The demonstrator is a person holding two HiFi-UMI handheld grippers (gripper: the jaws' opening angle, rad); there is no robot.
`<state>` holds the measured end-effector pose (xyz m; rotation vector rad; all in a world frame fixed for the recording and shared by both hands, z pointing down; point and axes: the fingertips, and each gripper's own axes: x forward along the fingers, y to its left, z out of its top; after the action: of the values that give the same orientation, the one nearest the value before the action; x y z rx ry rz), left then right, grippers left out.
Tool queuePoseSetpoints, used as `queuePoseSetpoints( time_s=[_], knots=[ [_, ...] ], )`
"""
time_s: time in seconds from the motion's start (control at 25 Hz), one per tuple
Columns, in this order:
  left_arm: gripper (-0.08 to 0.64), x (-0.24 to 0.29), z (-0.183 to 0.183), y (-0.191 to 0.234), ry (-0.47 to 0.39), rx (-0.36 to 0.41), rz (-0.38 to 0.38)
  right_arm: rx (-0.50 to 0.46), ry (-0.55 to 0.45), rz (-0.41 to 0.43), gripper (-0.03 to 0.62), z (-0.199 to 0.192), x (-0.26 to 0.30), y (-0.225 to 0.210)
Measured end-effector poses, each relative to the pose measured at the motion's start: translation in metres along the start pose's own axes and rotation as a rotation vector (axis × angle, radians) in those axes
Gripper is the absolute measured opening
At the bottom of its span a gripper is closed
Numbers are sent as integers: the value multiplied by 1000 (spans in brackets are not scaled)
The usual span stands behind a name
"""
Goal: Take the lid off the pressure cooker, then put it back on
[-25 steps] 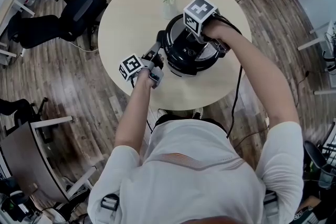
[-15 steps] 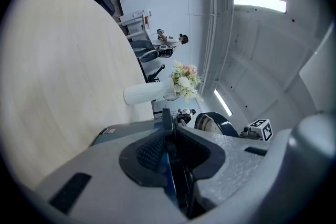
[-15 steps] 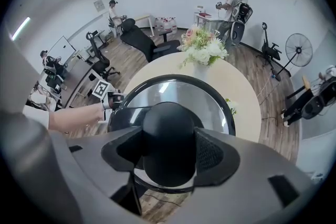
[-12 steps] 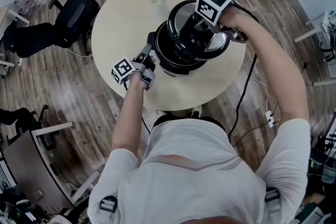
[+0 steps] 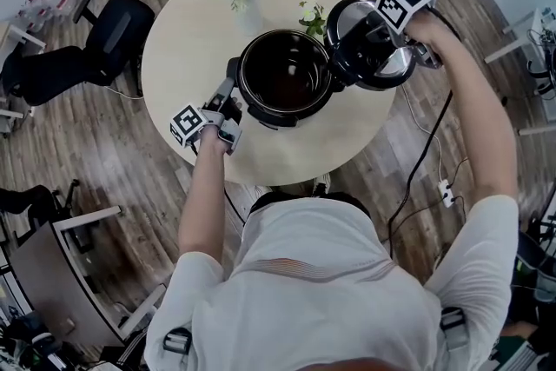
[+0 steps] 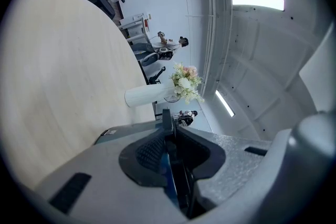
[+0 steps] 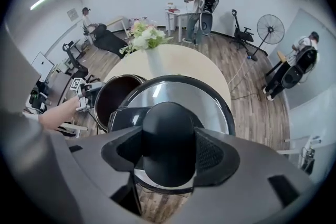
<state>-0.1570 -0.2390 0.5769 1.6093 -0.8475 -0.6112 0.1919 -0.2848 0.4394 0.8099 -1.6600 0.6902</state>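
Lifted since a second ago, the lid [image 5: 372,48] now hangs clear of the pressure cooker [image 5: 246,96], to its right over the edge of the table [image 5: 187,39]. The right gripper [image 5: 382,30] is clamped on the lid's knob [image 7: 168,134]. The open pot's inside is dark, and I cannot make out any contents. The left gripper [image 5: 226,96] pinches the cooker's side handle [image 5: 233,67], jaws nearly together. A small flower bunch [image 5: 310,11] is partly hidden behind the lid.

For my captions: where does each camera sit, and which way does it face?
Head view: on the head, down at open pot; both arms show.
Left gripper view: on left tongs, level across table toward vase.
Right gripper view: on right tongs, down onto gripped lid; left arm shows.
Head and right views share the pot.
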Motion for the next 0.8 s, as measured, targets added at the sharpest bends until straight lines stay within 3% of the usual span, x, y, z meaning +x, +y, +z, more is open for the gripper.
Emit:
queuePoseSetpoints(
  time_s=[0.12, 0.2, 0.36, 0.52, 0.64, 0.8],
  knots=[
    [77, -1, 1, 1, 1, 27, 16, 45, 17, -25, 281, -20, 4, -33],
    [85, -2, 0, -1, 11, 99, 51, 69, 33, -40, 281, -33, 10, -51],
    [136, -17, 3, -21, -13, 401, 196, 97, 63, -40, 281, -56, 30, -74],
    [140, -34, 10, -63, -73, 732, 346, 96, 80, -24, 282, -65, 50, -87],
    [149, -31, -1, -108, -86, 932, 368, 96, 85, -14, 281, -69, 65, -97],
    [149, -2, -33, -166, -64, 1077, 316, 85, 103, -13, 281, -73, 84, -107]
  ],
)
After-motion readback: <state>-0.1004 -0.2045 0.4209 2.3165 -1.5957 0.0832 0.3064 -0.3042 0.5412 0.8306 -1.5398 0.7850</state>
